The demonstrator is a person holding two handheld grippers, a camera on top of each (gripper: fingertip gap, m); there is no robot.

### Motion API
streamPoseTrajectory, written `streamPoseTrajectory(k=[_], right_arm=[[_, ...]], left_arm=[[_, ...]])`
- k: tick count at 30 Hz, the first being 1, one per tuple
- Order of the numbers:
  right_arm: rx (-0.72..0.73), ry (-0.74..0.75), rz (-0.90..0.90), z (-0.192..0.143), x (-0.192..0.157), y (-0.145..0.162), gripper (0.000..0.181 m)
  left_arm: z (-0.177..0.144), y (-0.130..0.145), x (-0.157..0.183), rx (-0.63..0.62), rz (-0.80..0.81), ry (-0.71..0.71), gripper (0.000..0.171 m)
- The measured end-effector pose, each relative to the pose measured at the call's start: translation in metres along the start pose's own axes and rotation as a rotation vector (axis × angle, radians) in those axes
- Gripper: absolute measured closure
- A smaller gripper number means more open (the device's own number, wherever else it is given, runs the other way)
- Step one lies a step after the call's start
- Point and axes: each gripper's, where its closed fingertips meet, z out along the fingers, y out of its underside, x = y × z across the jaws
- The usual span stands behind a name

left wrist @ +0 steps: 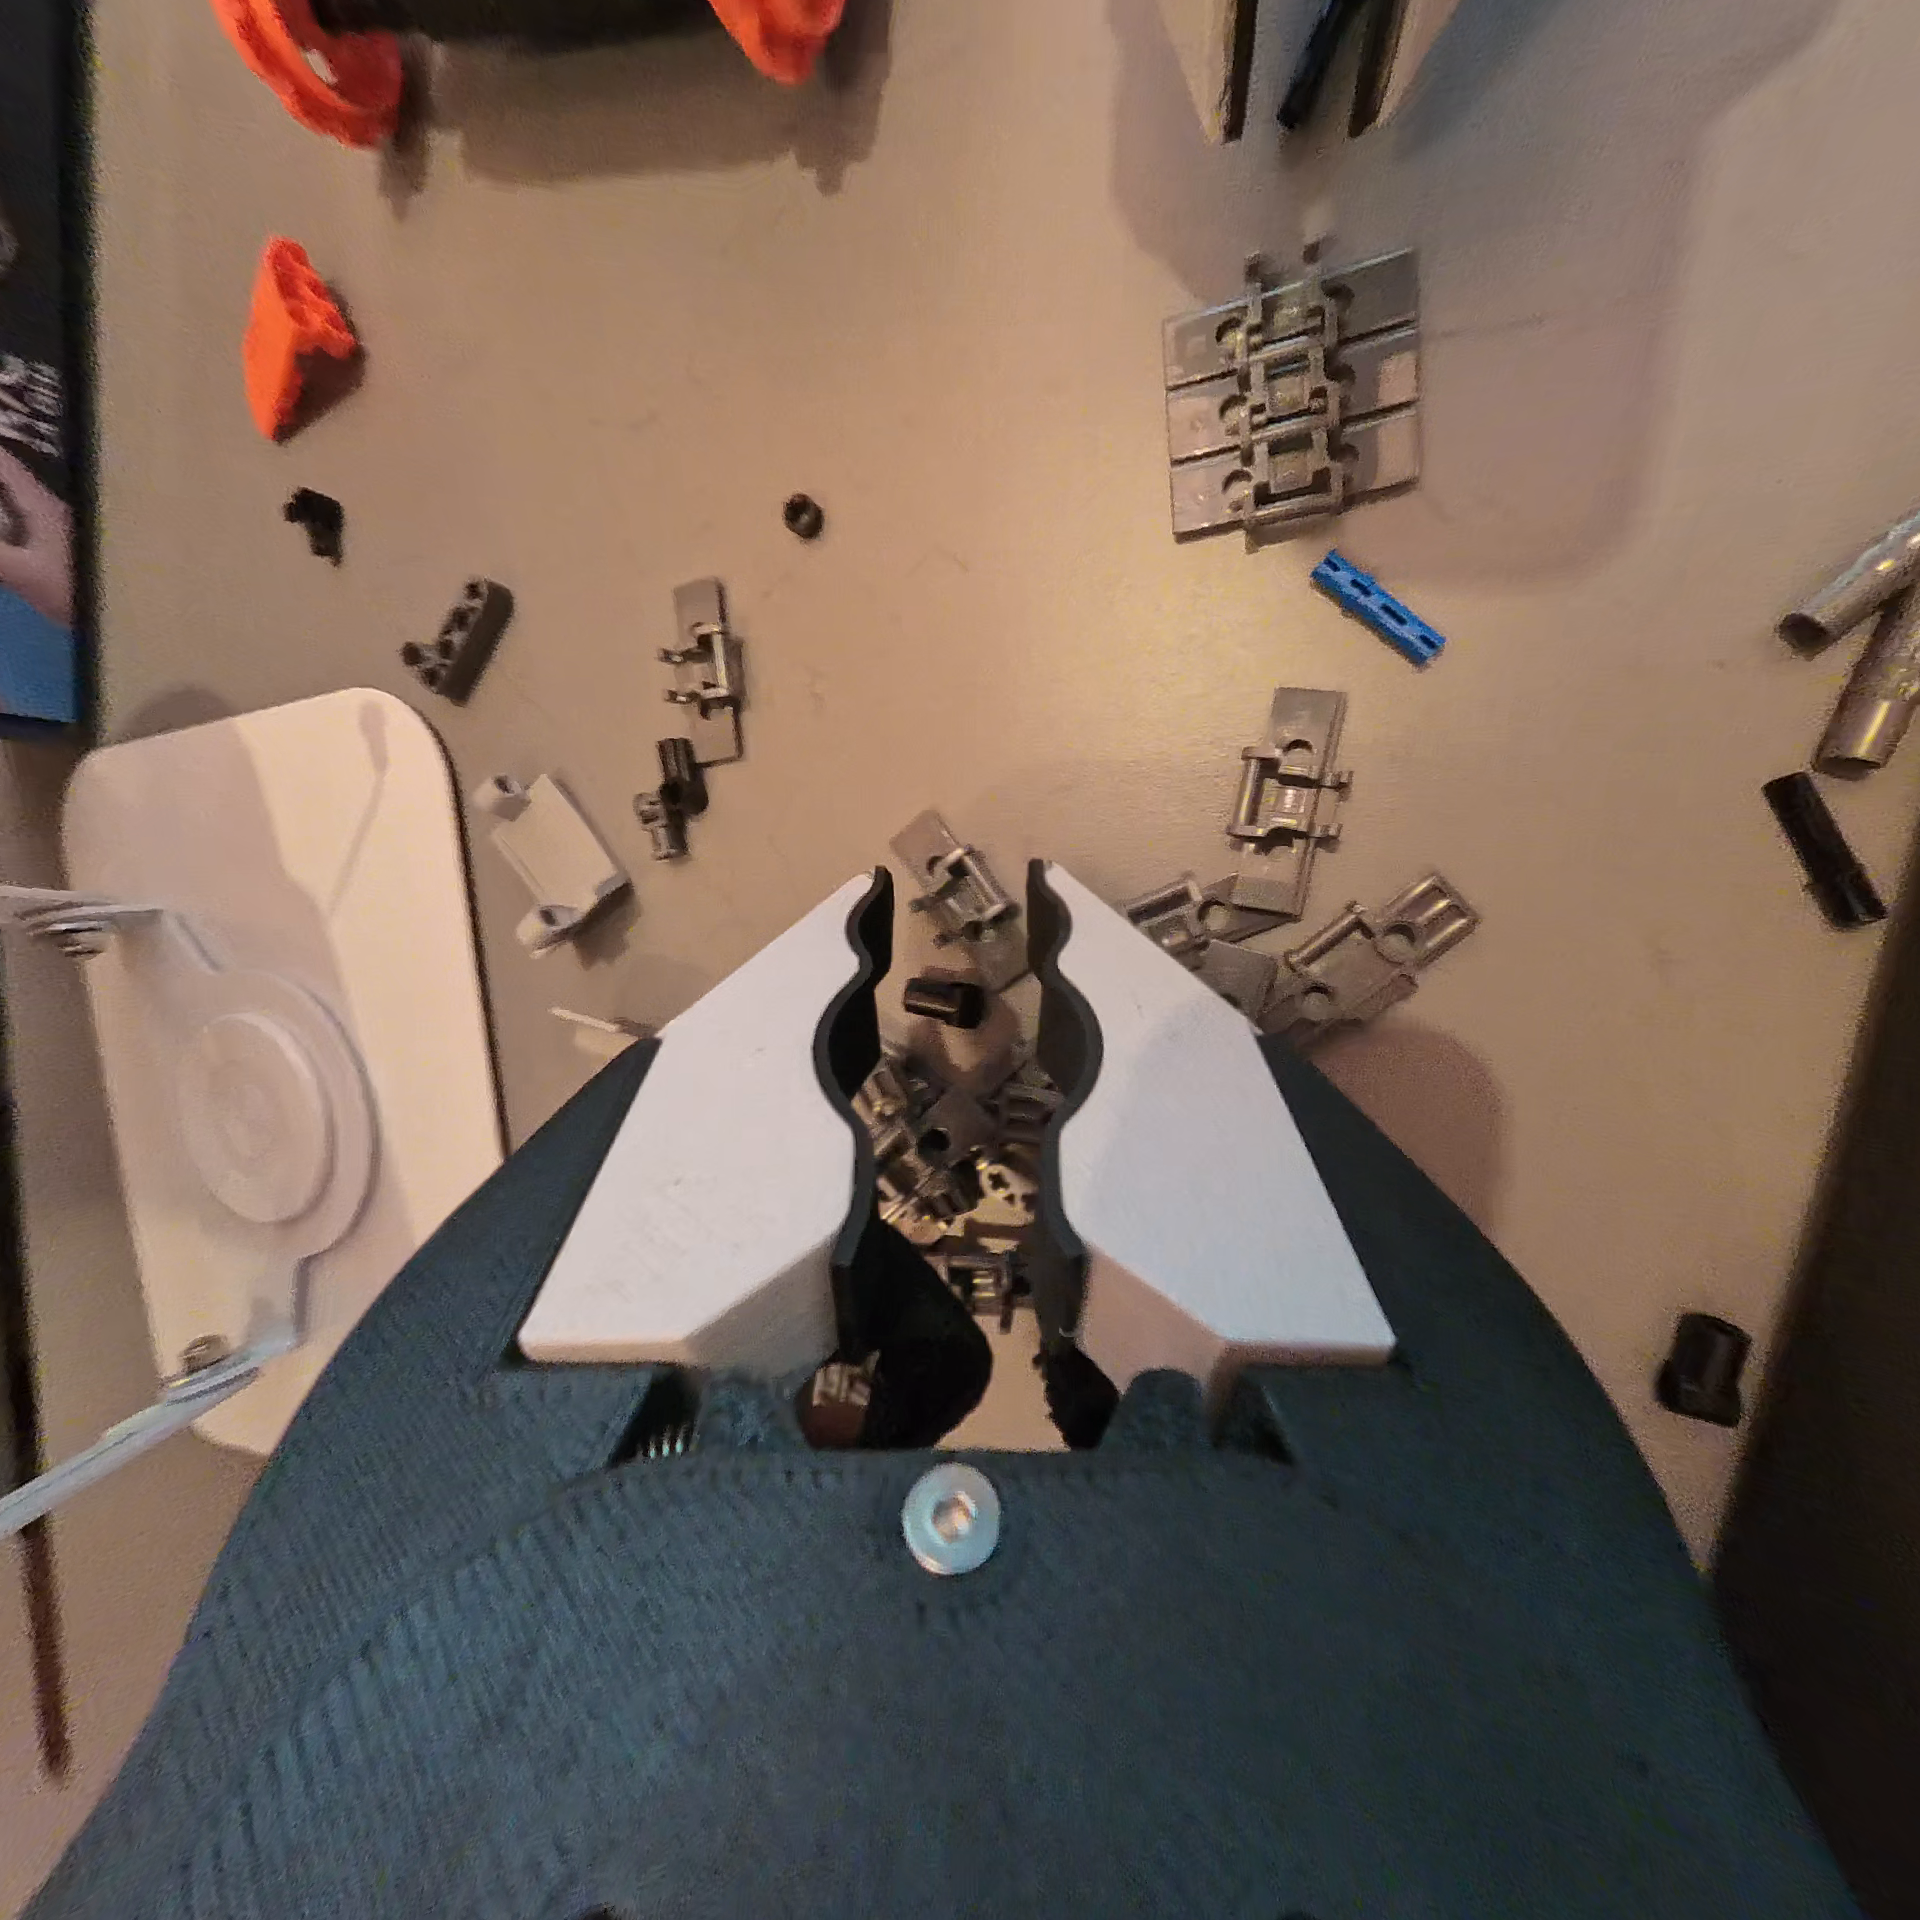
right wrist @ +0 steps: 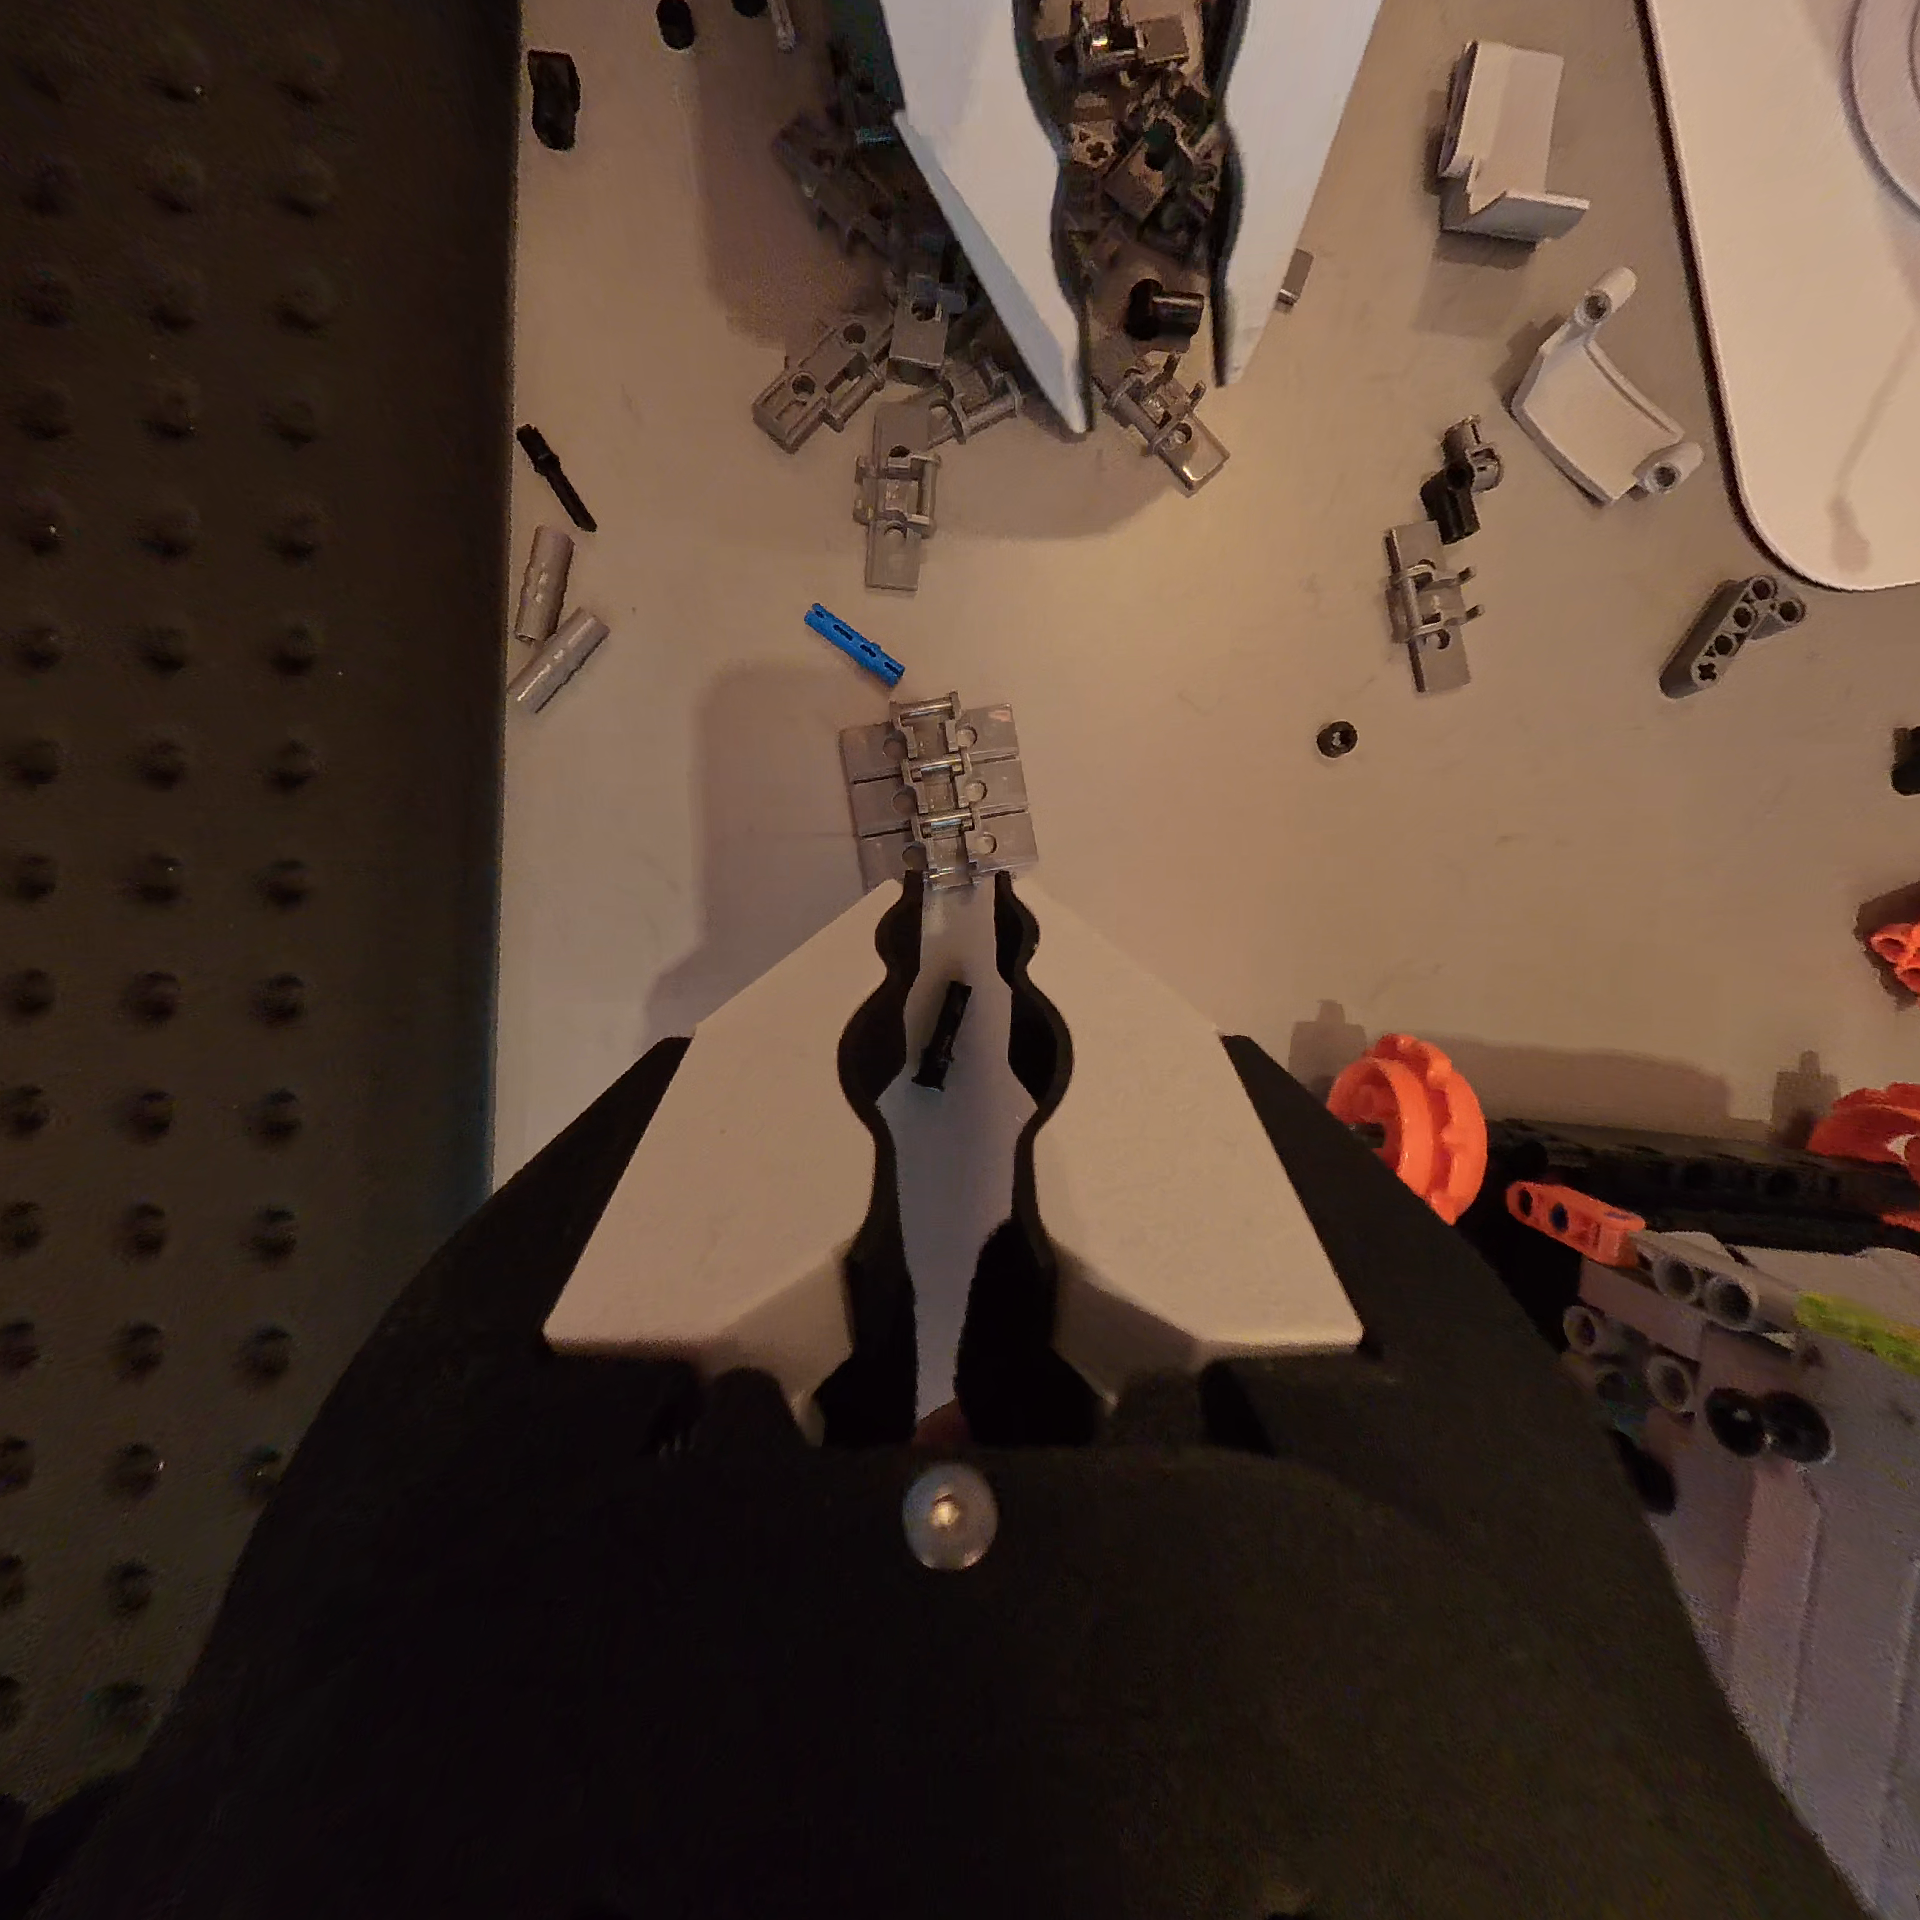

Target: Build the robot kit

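My left gripper (left wrist: 958, 878) is open and hovers low over a pile of grey track links (left wrist: 1299, 956). One link (left wrist: 951, 868) and a small black bush (left wrist: 940, 1003) show between its white fingers (left wrist: 748, 1122). It also shows at the top of the right wrist view (right wrist: 1153, 390). My right gripper (right wrist: 956, 883) stands narrowly open and holds nothing, its tips at the near end of a joined strip of three grey track links (right wrist: 940, 795). A black pin (right wrist: 943, 1039) lies on the table under its jaws. The strip also shows in the left wrist view (left wrist: 1294, 400).
A blue pin (right wrist: 854, 646), grey tubes (right wrist: 551, 623), single grey links (right wrist: 1429, 608), a grey curved panel (right wrist: 1595, 410) and a white plate (right wrist: 1787, 343) lie around. A black studded baseplate (right wrist: 249, 727) borders the left. An orange wheel (right wrist: 1413, 1127) and a part-built model (right wrist: 1714, 1309) sit at right. To the black pin (right wrist: 943, 1039): right tips about 4 cm, left tips about 15 cm.
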Motion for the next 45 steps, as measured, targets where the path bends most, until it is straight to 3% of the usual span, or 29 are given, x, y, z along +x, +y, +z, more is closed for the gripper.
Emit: streamPoseTrajectory(k=[4, 10, 14, 20, 26, 31, 36, 45], right_arm=[[0.008, 0.010, 0.000, 0.001, 0.002, 0.001, 0.171], [0.043, 0.033, 0.008, -0.004, 0.006, 0.000, 0.173], [0.074, 0.055, 0.029, -0.012, 0.011, 0.002, 0.173], [0.147, 0.093, 0.059, -0.026, 0.016, 0.001, 0.172], [0.285, 0.157, -0.021, -0.035, 0.013, -0.016, 0.159], [0.402, 0.080, -0.017, -0.048, -0.003, -0.028, 0.153], [0.355, 0.273, -0.150, -0.054, 0.000, -0.024, 0.170], [0.259, 0.575, -0.449, -0.060, -0.001, -0.023, 0.181]], left_arm=[[0.006, 0.005, -0.002, -0.030, -0.013, -0.011, 0.158], [0.008, 0.002, -0.003, -0.019, 0.033, -0.038, 0.159], [0.005, -0.009, -0.005, 0.032, 0.065, -0.058, 0.169], [-0.005, -0.046, 0.002, 0.167, 0.142, -0.035, 0.170], [-0.033, -0.104, 0.025, 0.439, 0.334, -0.012, 0.169], [-0.040, -0.120, 0.029, 0.474, 0.459, -0.044, 0.169], [-0.034, -0.127, 0.031, 0.497, 0.523, -0.070, 0.169], [-0.035, -0.134, 0.029, 0.588, 0.439, 0.023, 0.169]])
